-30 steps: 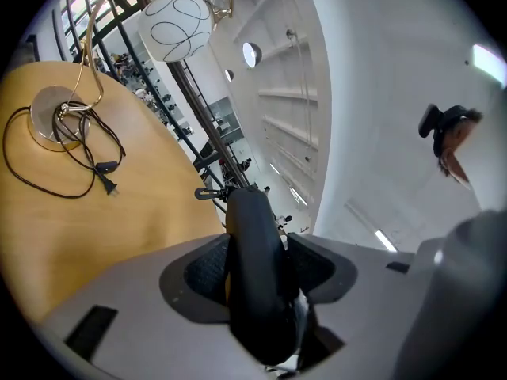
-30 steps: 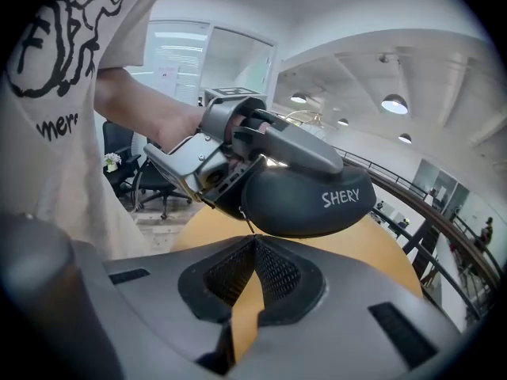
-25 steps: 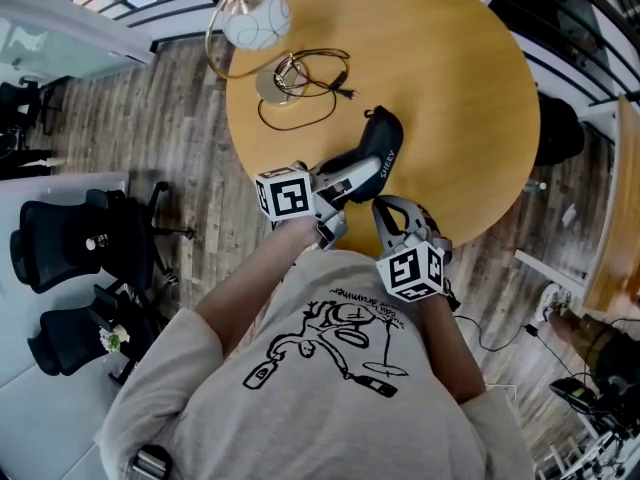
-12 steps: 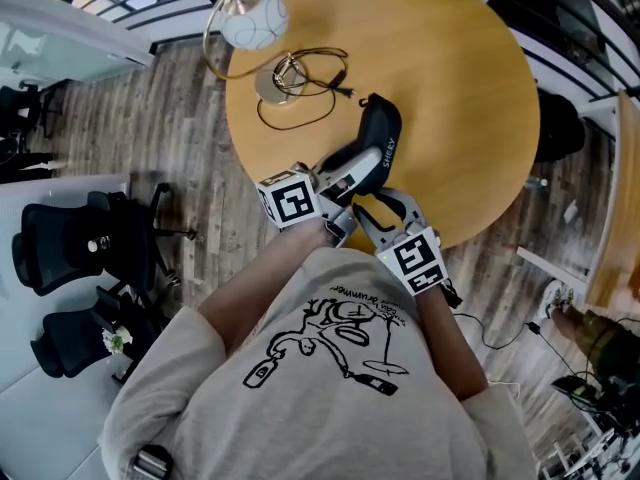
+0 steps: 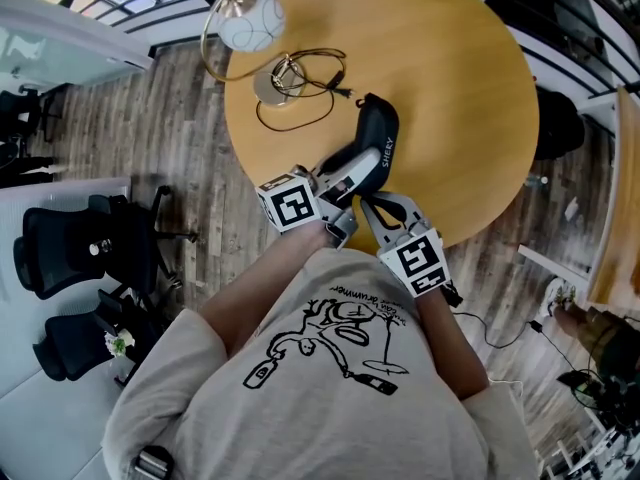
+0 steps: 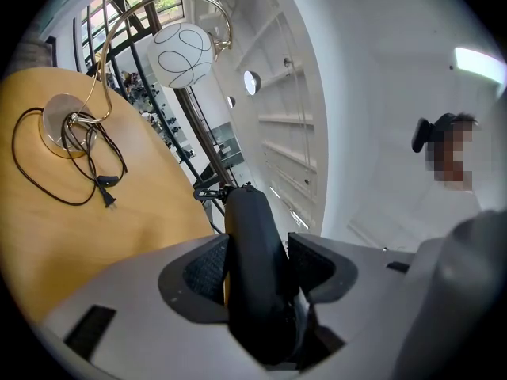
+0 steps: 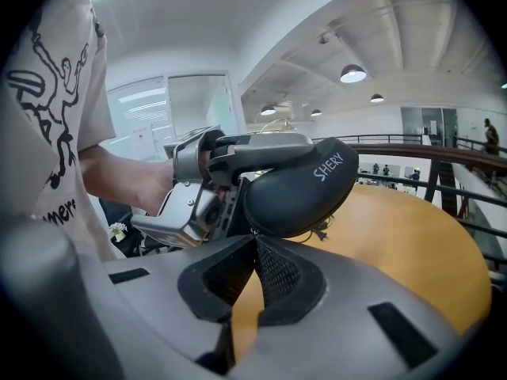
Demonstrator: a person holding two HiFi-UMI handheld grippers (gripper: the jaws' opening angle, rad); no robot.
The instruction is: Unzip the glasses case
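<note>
Round wooden tabletop [image 5: 450,88]: glasses case [image 5: 375,143] was clamped in left claw [image 6: 257,267], long axis running away; right claw [image 7: 253,248], closed, met its underside, possibly pinching the zipper pull [image 7: 252,233].

Matt blk case [image 5: 374,144]; smooth wood table [image 5: 450,68]

- Left claw [image 6: 258,253] clamped on black glasses case [image 6: 249,220], which sits edge-on between the pads.
- Wooden bench [image 6: 119,236] carries globe lamp [image 6: 183,55] and black cable [image 6: 106,199].
</note>
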